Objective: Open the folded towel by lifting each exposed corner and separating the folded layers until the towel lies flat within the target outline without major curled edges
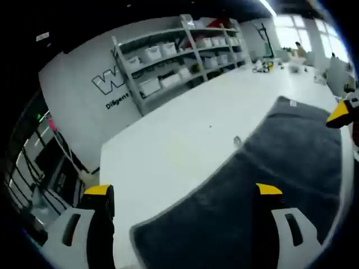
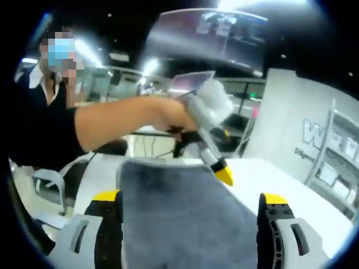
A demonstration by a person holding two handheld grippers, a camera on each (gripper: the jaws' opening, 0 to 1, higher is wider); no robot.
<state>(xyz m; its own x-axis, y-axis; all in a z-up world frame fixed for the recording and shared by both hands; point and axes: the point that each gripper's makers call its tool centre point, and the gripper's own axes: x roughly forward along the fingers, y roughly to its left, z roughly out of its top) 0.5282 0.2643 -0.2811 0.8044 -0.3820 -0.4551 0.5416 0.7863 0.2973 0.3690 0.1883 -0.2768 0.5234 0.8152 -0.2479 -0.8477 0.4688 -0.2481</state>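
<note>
A dark grey terry towel [image 1: 263, 185] lies spread across a white tabletop [image 1: 185, 134], its near edge running under the left gripper [image 1: 185, 193], whose 2 yellow-tipped jaws stand wide apart and released, holding nothing. In the right gripper view, the right gripper [image 2: 190, 199] likewise hangs with jaws spread and empty above the same grey cloth [image 2: 179, 213], while a person's bare forearm [image 2: 118, 120] steers the other gripper's yellow tip [image 2: 224, 176] to the towel's far edge. No target outline can be made out. A white label [image 1: 292, 103] marks the far corner. Grey shelving with white bins [image 1: 179, 56] lines the wall. The risk from here: a pinch taken too deep could gather 2 layers together and drag the whole towel, bunching or curling an edge.
</note>
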